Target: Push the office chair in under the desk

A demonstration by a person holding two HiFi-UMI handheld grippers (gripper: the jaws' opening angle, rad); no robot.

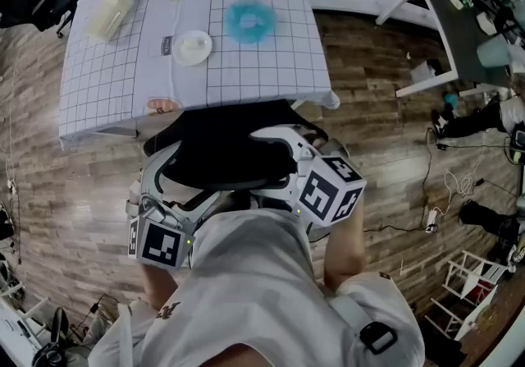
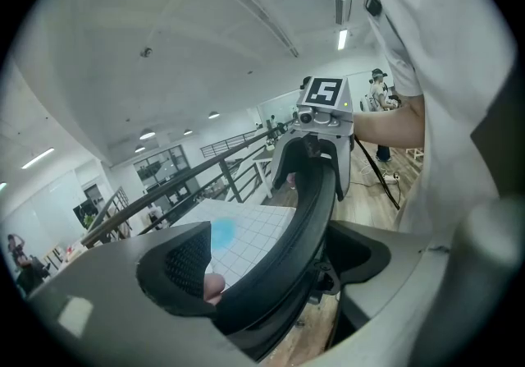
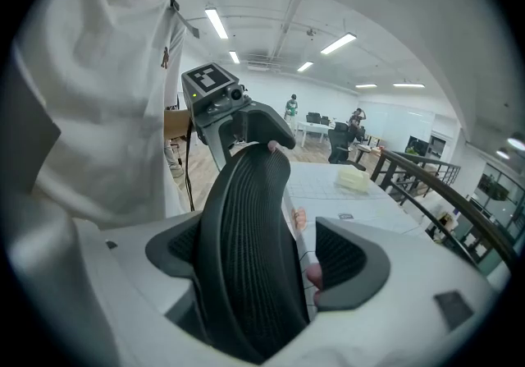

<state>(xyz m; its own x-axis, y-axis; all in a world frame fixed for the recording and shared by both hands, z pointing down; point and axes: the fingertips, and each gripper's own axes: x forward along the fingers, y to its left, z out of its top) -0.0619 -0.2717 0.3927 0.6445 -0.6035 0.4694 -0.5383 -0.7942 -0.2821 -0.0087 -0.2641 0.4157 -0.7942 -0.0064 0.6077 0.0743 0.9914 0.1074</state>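
A person in a white top stands behind a black office chair (image 1: pixel 221 152), one claw on each end of its backrest, at a desk (image 1: pixel 123 86) covered with a grid-lined cloth.

The left gripper (image 1: pixel 168 167) has its jaws apart and set astride the top edge of the backrest. In the left gripper view the dark curved rim runs up between the two jaws, close against the right-hand one, and a strip of the gridded cloth shows through the gap beside the left-hand pad.

The right gripper (image 1: pixel 280 144) straddles the same edge further along, jaws likewise parted. In the right gripper view the mesh back fills most of the space between them, lying against the left-hand jaw, with a clear gap before the right-hand pad. Neither claw is clamped tight on the chair.

Beyond both claws, the chair's dark bulk meets the near edge of the desk. Whether the seat lies under it cannot be told from above.

On the desktop, well ahead of the claws, lie a fluffy blue ring (image 1: pixel 250 20), a round white dish (image 1: pixel 192 47) and a pale block (image 1: pixel 109 14). Each claw's marker cube sits behind its jaws, near the person's body. A wooden floor (image 1: pixel 385 152) spreads to the right.
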